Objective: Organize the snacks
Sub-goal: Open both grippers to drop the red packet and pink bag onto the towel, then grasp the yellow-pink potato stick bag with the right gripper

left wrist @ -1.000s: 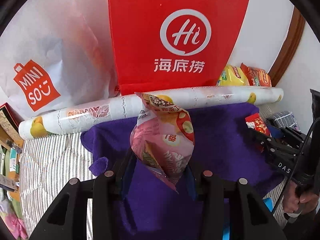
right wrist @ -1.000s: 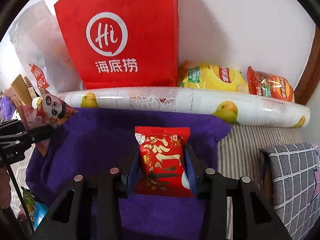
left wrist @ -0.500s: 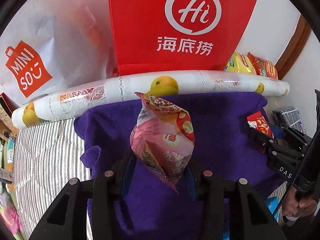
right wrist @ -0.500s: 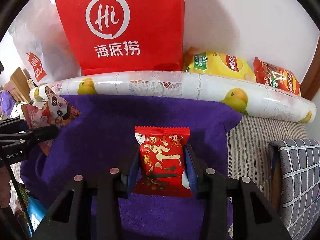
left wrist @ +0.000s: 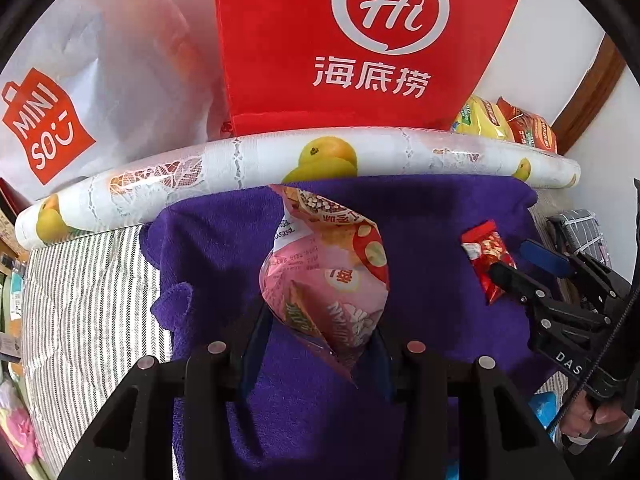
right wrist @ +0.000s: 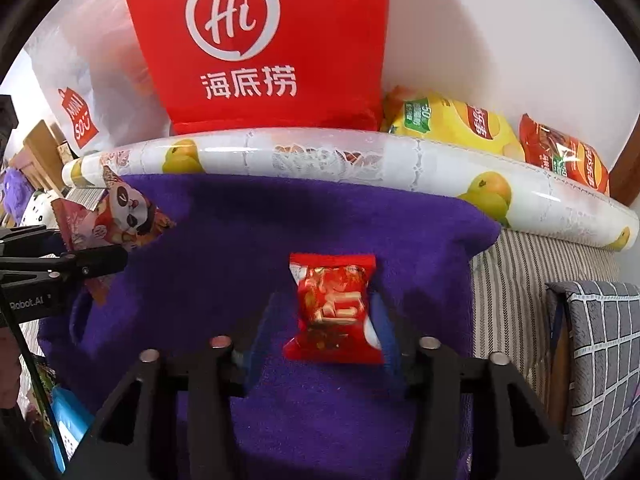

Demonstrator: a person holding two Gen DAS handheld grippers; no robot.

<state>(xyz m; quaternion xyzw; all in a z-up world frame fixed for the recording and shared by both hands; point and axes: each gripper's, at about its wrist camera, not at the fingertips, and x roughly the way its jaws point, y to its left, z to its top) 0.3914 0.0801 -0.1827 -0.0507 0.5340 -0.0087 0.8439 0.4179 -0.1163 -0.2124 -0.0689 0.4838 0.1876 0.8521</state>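
Red bag [right wrist: 256, 40] upright behind purple towel [right wrist: 240, 240]; contents hidden.

right gripper [right wrist: 320, 320] jaws opening off the red snack packet [right wrist: 334, 308], left pad now clear of it, packet tilted, blurred, over the purple towel [right wrist: 224, 240], earlier pinched upright

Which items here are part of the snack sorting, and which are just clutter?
In play: pink snack bag, red snack packet, yellow chip bag, orange chip bag.
Clutter: purple towel, red Hi bag, Miniso bag, rolled mat, checked cushion.
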